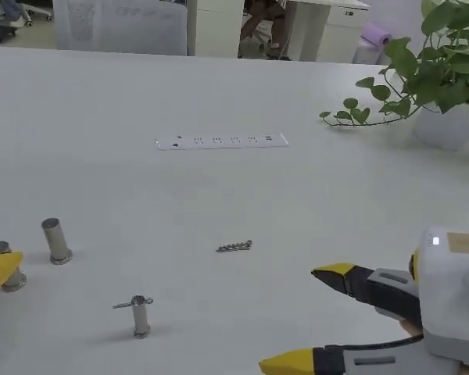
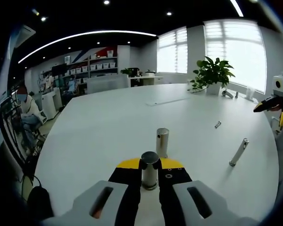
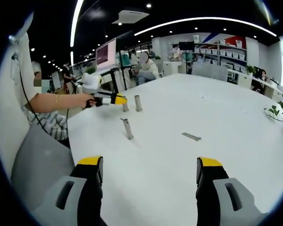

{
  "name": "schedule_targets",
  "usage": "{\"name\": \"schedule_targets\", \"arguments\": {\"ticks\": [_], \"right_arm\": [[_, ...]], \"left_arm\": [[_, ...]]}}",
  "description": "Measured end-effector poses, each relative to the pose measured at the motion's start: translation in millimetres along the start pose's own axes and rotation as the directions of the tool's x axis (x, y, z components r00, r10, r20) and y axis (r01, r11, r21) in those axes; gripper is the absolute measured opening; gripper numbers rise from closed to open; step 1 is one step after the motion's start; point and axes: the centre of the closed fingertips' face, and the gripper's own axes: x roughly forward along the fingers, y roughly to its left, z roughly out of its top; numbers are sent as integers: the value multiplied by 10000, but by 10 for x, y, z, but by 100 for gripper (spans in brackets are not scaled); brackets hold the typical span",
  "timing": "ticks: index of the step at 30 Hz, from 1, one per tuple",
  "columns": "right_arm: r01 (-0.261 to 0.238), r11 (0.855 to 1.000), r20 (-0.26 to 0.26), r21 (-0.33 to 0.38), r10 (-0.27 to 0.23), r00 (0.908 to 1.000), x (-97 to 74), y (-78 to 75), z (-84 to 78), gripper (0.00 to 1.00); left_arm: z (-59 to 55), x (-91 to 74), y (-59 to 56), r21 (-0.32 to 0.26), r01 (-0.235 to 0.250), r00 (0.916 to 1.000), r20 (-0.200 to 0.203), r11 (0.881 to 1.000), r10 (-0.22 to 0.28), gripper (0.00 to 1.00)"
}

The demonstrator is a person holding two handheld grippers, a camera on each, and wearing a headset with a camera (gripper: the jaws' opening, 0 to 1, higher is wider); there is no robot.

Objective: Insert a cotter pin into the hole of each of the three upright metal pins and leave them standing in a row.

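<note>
Three upright metal pins stand at the left of the white table (image 1: pixel 219 195). The nearest pin (image 1: pixel 141 314) has a cotter pin through its top. Behind it to the left stands a bare pin (image 1: pixel 55 240). My left gripper (image 2: pixel 150 165) is shut on the third pin (image 2: pixel 149 159), also at the left edge of the head view (image 1: pixel 14 280). A loose cotter pin (image 1: pixel 234 247) lies mid-table, ahead of my right gripper (image 3: pixel 149 165). That gripper (image 1: pixel 301 319) hovers open and empty at the lower right.
A white power strip (image 1: pixel 221 141) lies further back on the table. A potted plant (image 1: pixel 445 78) stands at the far right corner. Wide bare table surface stretches between the pins and the strip.
</note>
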Motion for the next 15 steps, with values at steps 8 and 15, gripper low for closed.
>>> {"name": "schedule_targets", "arguments": {"ticks": [8, 15], "right_arm": [[-103, 9999, -59, -96, 103, 9999, -16, 45, -19, 82], [-235, 9997, -111, -87, 234, 9997, -50, 89, -53, 83]], "left_arm": [[-17, -160, -132, 96, 234, 9997, 7, 9997, -234, 11], [-15, -313, -303, 230, 568, 9984, -14, 9981, -568, 11]]}}
